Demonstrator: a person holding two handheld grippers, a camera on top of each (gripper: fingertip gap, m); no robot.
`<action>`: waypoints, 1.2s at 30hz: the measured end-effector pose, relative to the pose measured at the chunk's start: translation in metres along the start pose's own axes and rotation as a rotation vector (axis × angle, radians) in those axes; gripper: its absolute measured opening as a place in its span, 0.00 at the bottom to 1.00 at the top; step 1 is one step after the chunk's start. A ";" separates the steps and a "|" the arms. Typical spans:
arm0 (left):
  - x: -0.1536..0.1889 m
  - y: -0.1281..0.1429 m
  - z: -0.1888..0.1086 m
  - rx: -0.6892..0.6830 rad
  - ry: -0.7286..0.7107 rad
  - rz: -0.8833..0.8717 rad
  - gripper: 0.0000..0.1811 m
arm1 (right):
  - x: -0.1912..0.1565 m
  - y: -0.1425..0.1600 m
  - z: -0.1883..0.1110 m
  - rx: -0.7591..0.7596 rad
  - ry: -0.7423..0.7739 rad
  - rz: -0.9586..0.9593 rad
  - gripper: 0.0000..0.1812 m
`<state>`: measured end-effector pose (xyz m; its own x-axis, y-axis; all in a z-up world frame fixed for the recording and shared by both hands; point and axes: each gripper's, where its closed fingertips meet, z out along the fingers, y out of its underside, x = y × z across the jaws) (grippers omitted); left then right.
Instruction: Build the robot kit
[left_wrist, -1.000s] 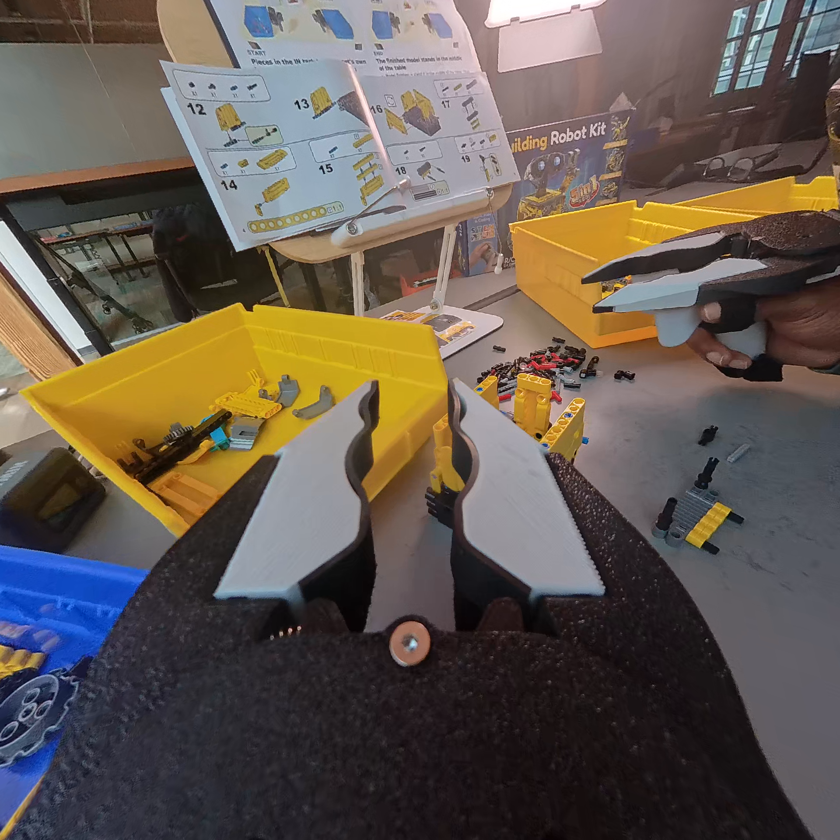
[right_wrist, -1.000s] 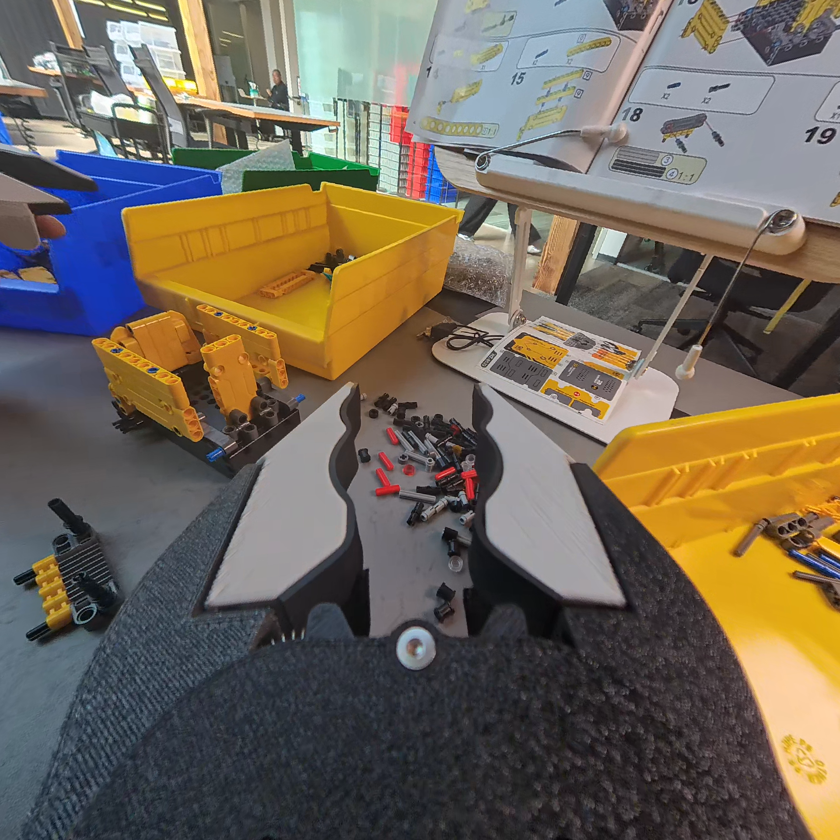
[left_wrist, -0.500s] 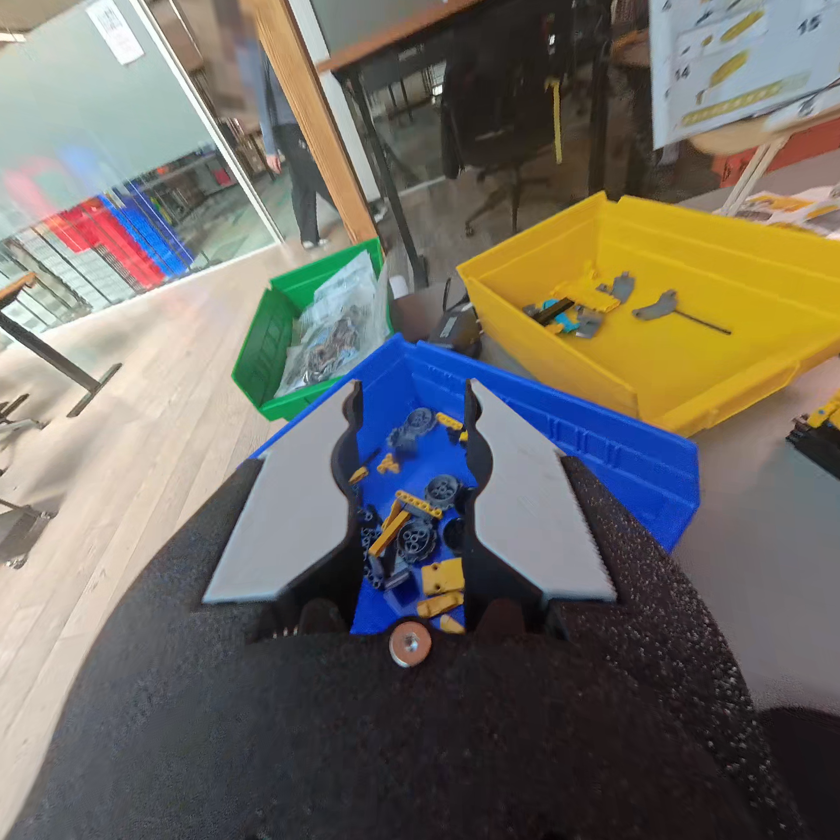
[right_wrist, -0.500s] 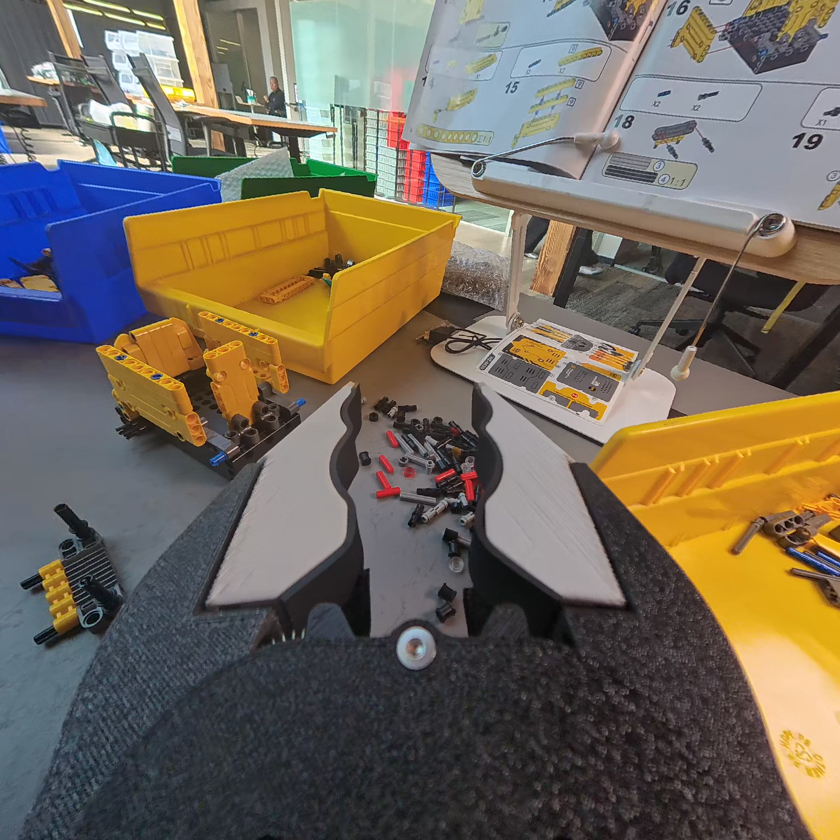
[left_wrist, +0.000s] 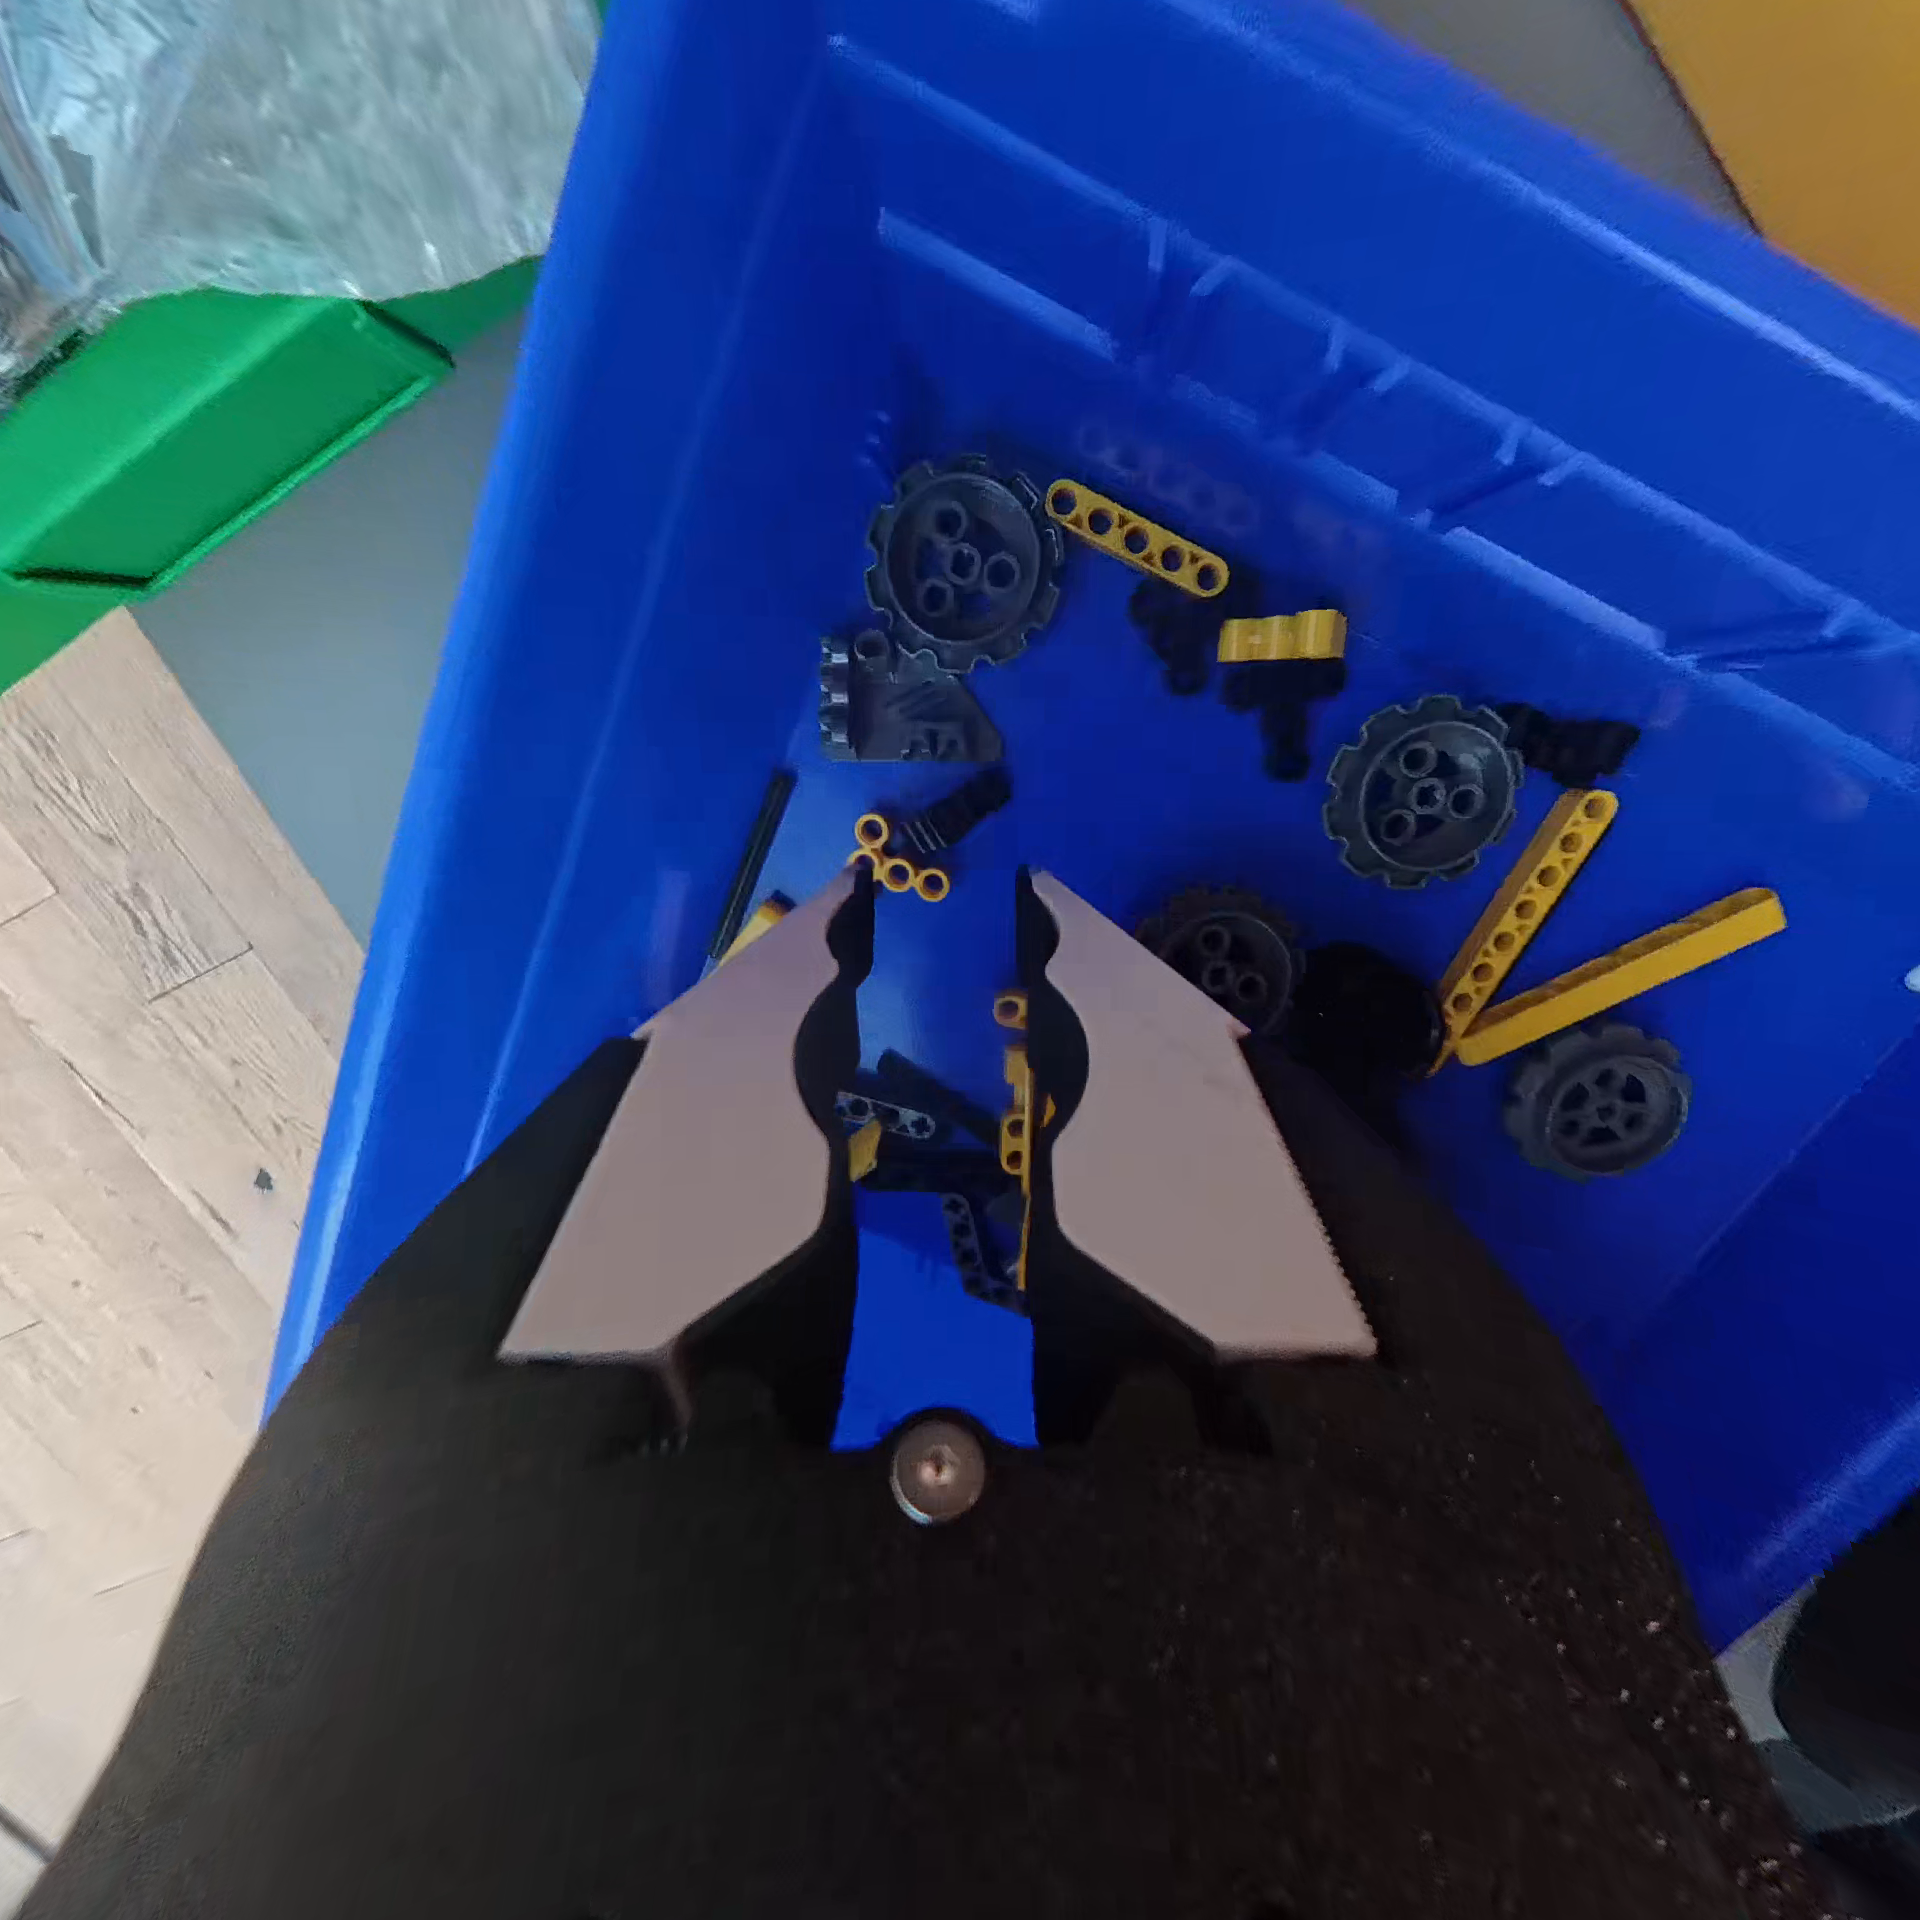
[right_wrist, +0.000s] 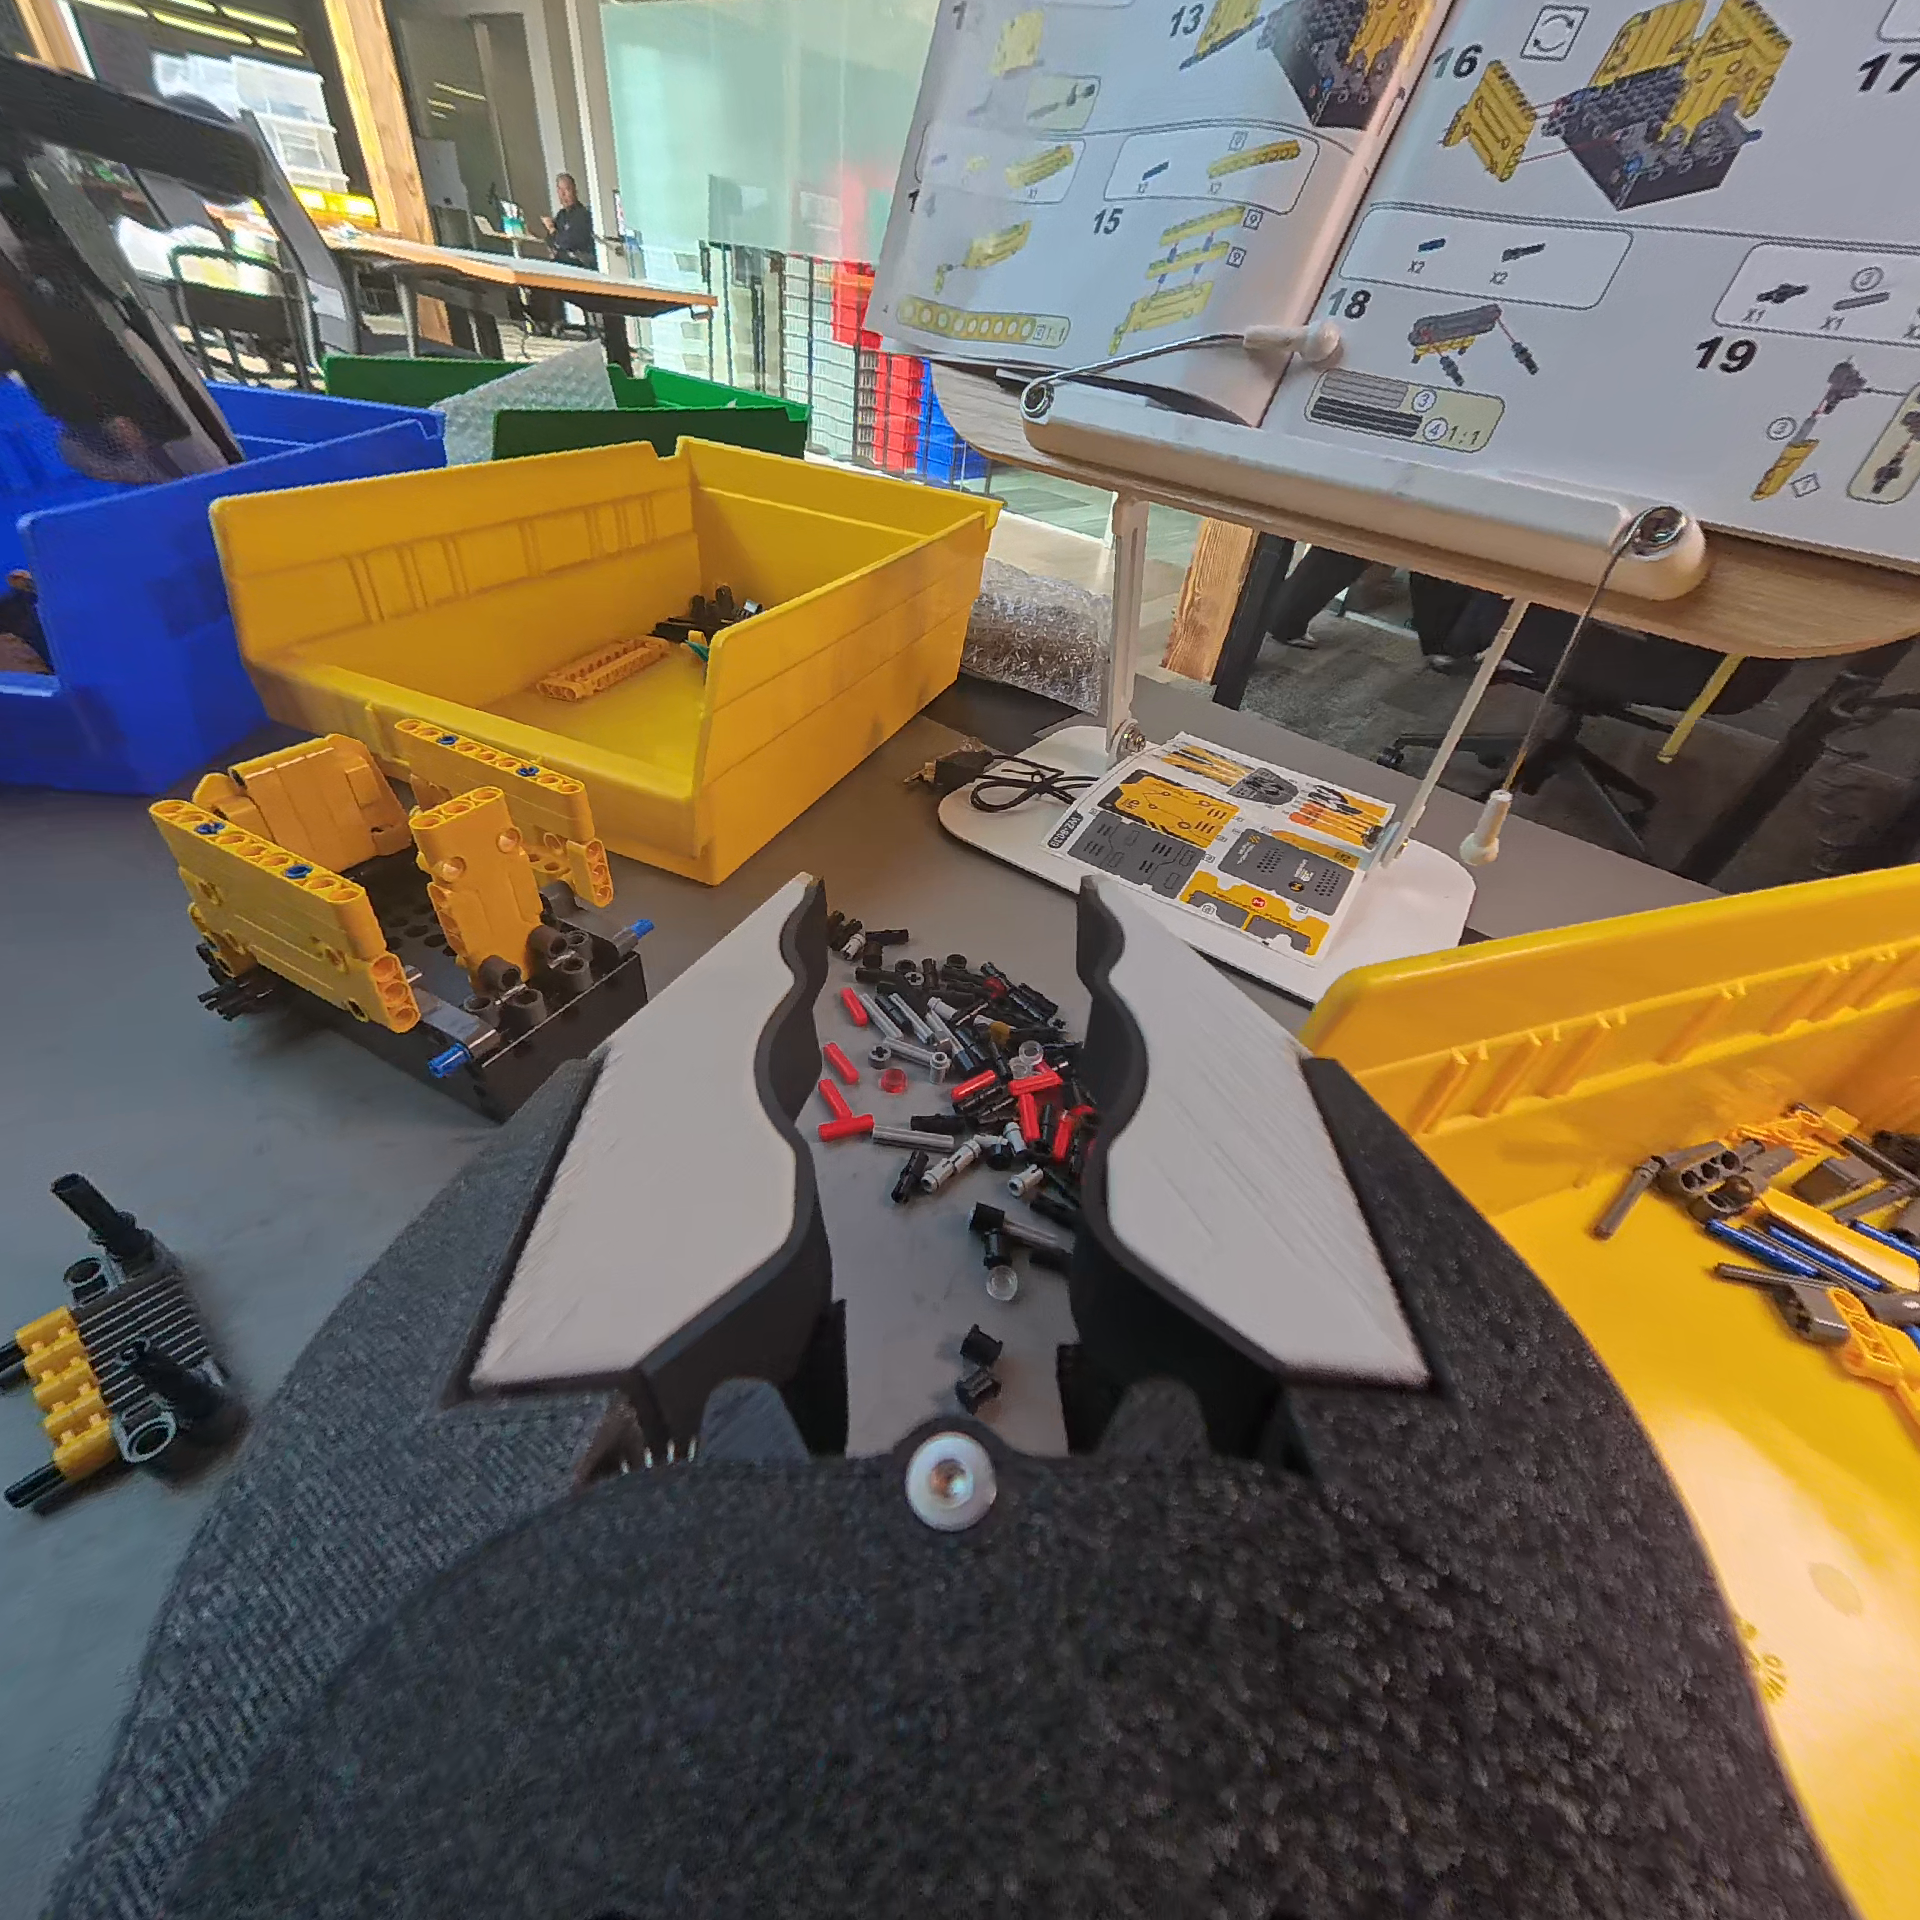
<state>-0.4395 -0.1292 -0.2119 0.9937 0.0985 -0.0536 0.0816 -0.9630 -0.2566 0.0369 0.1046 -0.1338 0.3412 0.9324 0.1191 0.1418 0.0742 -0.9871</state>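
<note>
A: Where's the left gripper (left_wrist: 943, 883)?
B: Over the blue bin (left_wrist: 665, 520), parted, empty. A small yellow beam (left_wrist: 900, 862) lies at eleven o'clock off its tips.
A: The right gripper (right_wrist: 948, 904)?
B: Parted, empty, above the pins (right_wrist: 961, 1070) on the table (right_wrist: 260, 1174).

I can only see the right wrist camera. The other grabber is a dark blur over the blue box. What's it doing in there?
Observer: The left gripper hangs open inside the blue bin, holding nothing.
Operator: What's in the box?
Observer: Loose building pieces: dark toothed wheels and yellow beams with rows of holes.
Operator: Which piece is closest to it?
Observer: A small yellow holed piece lies just past the fingertips; I can't tell whether they touch it.
</note>
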 end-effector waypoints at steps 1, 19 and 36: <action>-0.003 0.002 0.008 -0.029 -0.013 0.006 0.14 | 0.001 0.000 0.000 0.000 0.003 0.003 0.26; 0.021 0.033 0.005 -0.181 0.049 0.154 0.00 | 0.002 0.003 0.000 -0.007 -0.009 0.011 0.26; -0.043 0.042 0.004 -0.237 -0.147 0.074 0.14 | 0.001 0.008 0.003 -0.025 -0.006 0.007 0.26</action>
<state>-0.4794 -0.1729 -0.2246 0.9773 0.0444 -0.2074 0.0422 -0.9990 -0.0150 0.0357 0.1068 -0.1419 0.3370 0.9349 0.1111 0.1627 0.0584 -0.9849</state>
